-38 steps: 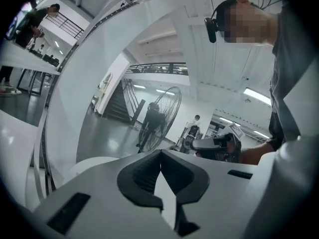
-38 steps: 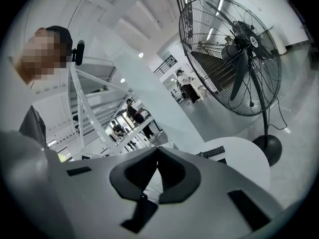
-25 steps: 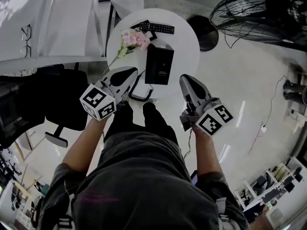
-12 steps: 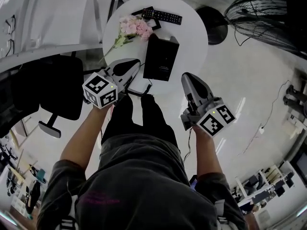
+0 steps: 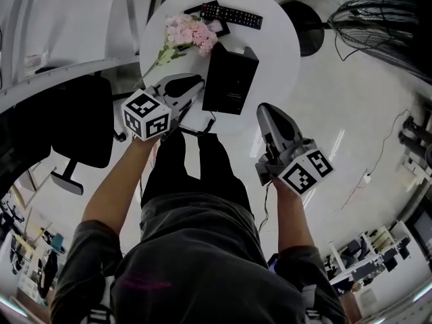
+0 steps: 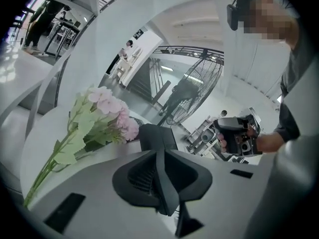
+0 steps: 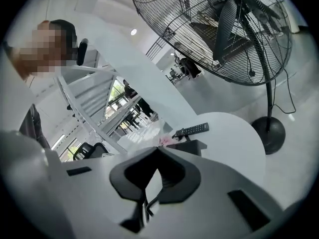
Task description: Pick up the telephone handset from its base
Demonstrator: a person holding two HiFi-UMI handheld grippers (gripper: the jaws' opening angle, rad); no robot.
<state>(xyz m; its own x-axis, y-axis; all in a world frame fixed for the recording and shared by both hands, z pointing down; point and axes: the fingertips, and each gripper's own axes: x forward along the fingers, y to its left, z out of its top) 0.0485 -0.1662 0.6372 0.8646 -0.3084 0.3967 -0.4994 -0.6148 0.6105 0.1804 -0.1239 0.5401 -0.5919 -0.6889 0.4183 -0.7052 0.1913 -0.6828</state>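
**Task status.** Not started: no contact with the telephone has been made.

1. The right gripper (image 5: 266, 112) is off the table's near right edge. Its jaw tips meet and nothing is clamped between them.
2. The left gripper (image 5: 194, 85) is over the near left edge of the round white table (image 5: 283, 46), just beside the telephone (image 5: 229, 79). Its jaws have just been opening and are parted a little. The left gripper view shows nothing between them, with the black telephone body ahead of the tips.
3. The coiled cord (image 5: 197, 128) loops over the table's near edge between the two grippers, free of both.
4. The telephone stands near the middle of the table, towards the near edge. The handset cannot be told apart from the base in any view. Since neither gripper holds anything, it is judged to be still seated.

**Remaining.** Open the jaws fully, close them on the handset, and lift it clear of the base.

**Markings.**
- Marker cubes (image 5: 145, 113): black-and-white square patterns only, no text.
- Telephone: no brand or label can be made out.
- Pink flowers (image 5: 192, 32), far left of the table: no tag.
- Remote control (image 5: 231, 15), far edge of the table: button rows show, but the print is too small to read.
- Floor fan (image 5: 385, 19), beyond the table: no legible writing.
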